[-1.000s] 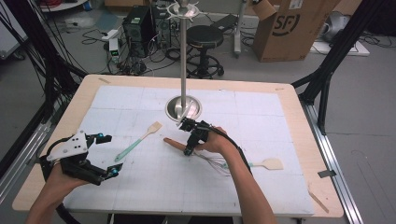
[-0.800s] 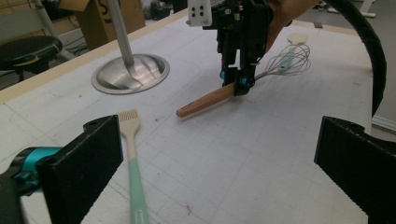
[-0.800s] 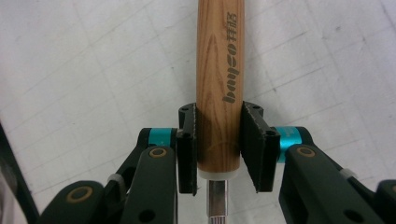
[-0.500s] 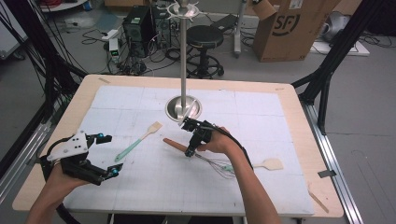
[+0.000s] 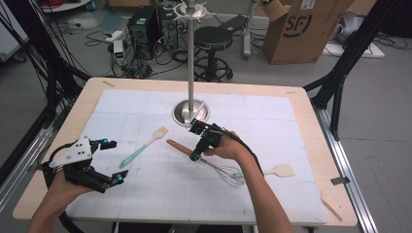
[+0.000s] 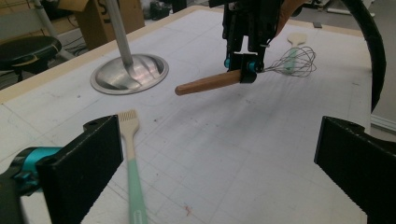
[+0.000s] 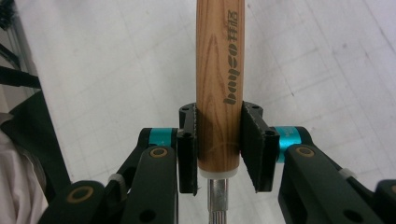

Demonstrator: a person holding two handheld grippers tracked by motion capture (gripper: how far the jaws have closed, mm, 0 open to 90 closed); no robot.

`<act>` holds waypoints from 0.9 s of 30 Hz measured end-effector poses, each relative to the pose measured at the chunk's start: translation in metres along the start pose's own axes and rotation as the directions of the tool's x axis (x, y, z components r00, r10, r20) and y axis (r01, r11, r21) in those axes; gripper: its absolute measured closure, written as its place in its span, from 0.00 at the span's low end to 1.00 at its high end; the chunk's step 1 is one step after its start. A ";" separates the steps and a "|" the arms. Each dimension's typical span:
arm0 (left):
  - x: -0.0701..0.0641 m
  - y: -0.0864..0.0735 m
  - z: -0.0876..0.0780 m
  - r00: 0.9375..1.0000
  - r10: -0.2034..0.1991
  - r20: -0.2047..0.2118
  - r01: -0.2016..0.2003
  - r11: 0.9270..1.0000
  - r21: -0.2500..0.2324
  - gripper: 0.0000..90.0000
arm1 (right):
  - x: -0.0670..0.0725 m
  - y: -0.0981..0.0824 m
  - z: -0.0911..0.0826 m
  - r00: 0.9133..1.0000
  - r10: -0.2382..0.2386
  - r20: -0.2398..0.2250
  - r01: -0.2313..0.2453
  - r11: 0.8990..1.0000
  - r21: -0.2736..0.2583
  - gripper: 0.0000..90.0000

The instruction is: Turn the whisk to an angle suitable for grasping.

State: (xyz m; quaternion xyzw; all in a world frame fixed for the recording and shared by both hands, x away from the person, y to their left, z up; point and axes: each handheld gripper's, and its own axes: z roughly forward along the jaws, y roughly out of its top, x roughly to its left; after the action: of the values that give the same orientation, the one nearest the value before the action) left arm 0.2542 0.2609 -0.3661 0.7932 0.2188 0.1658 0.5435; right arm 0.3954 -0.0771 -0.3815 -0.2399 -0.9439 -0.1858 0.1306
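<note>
At the near left edge of the white mat (image 5: 160, 199), the left gripper (image 5: 111, 161) is held low in a hand, and its two black jaws are spread wide with nothing between them. Just past it, a brush with a pale green handle (image 5: 141, 148) is seen lying flat on the mat, with its wooden head pointed away toward the far side. In the left gripper view the same brush is seen running up beside the left jaw.

Near the middle of the mat, the right gripper (image 5: 196, 156) is held by the other hand and is pointed down. A whisk with a wooden handle (image 5: 180, 147) is clamped between its pads. In the right gripper view the two pads are pressed on both sides of the handle, close to the end where the metal stem comes out. The handle is lifted off the mat and is tipped a little, and the wire loops (image 5: 228, 174) are seen near the wrist. A wooden spatula (image 5: 281, 171) is laid on the mat to the right, well apart from the whisk.

Farther back, a round metal base (image 5: 190, 111) with a tall pole (image 5: 190, 63) is set on the mat, just behind the right gripper.
</note>
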 end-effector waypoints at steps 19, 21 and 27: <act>-0.001 0.000 -0.001 1.000 0.001 0.002 -0.001 1.000 -0.001 0.02 | 0.021 -0.004 -0.040 0.998 -0.061 0.026 0.063 0.994 -0.094 0.77; -0.001 0.000 -0.001 1.000 0.003 0.001 -0.003 1.000 0.001 0.02 | 0.021 -0.011 -0.049 0.997 -0.057 0.047 0.062 0.993 -0.101 0.77; -0.001 -0.001 0.001 1.000 0.007 0.001 -0.007 1.000 0.013 0.02 | 0.013 -0.044 -0.075 0.994 -0.032 0.102 0.044 0.993 -0.114 0.77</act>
State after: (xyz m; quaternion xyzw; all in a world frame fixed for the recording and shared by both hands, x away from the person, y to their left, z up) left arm 0.2535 0.2595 -0.3671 0.7975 0.2168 0.1658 0.5380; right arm 0.3740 -0.1387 -0.3226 -0.2379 -0.9413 -0.2305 0.0655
